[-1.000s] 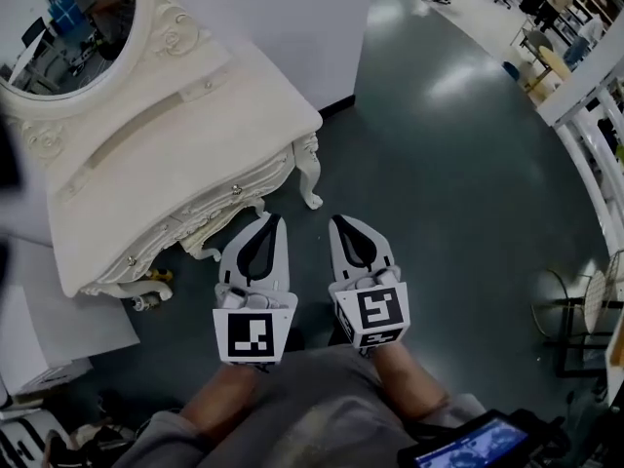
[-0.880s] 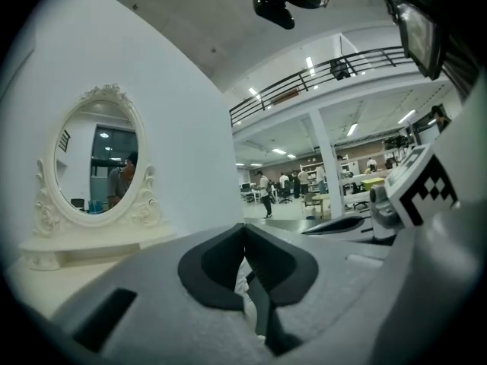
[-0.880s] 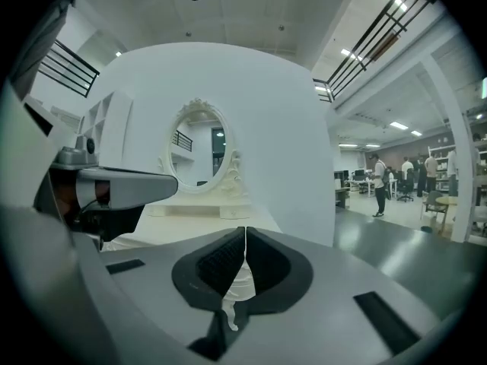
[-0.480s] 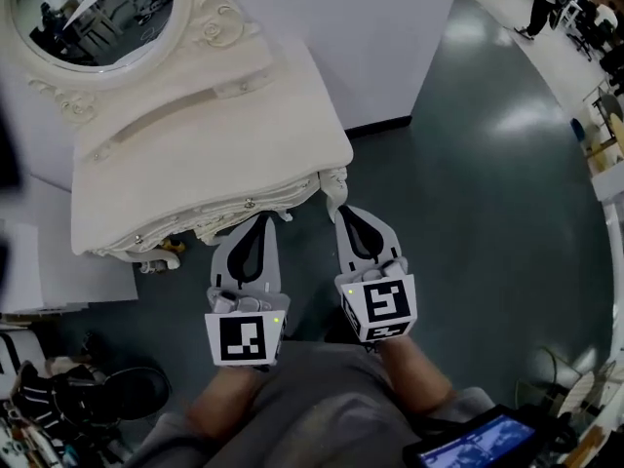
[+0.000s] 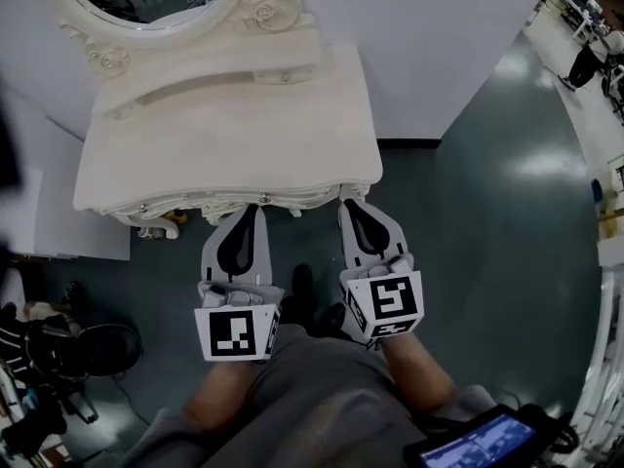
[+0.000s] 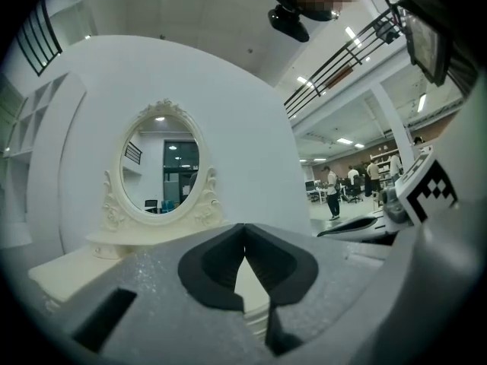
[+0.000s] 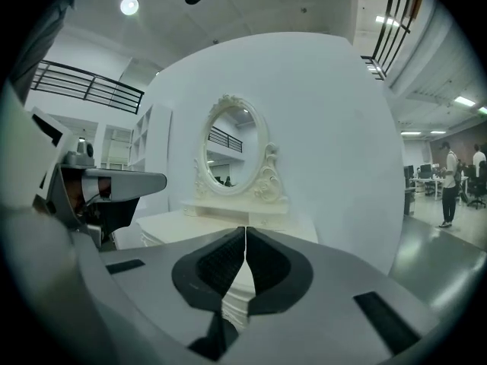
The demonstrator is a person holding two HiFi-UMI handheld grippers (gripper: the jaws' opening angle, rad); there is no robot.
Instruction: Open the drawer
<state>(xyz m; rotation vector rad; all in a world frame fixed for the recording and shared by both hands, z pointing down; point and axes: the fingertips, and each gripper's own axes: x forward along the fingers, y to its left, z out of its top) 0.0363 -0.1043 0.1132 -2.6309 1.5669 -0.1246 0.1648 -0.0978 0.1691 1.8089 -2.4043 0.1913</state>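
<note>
Grey floor (image 5: 487, 242) fronts the cream counter (image 5: 234, 135). We judge this the approach stage: left claw (image 5: 248, 212) and right claw (image 5: 349, 205) both pinched shut, empty. Next, one must part around a drawer knob (image 5: 265, 197).

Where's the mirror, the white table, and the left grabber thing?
mirror (image 6: 161, 166): left gripper view, middle of the glass.
white table (image 5: 234, 135): head view, bare part of its top.
left gripper (image 5: 251, 209): head view, at its closed fingertips near the table's front edge.
</note>
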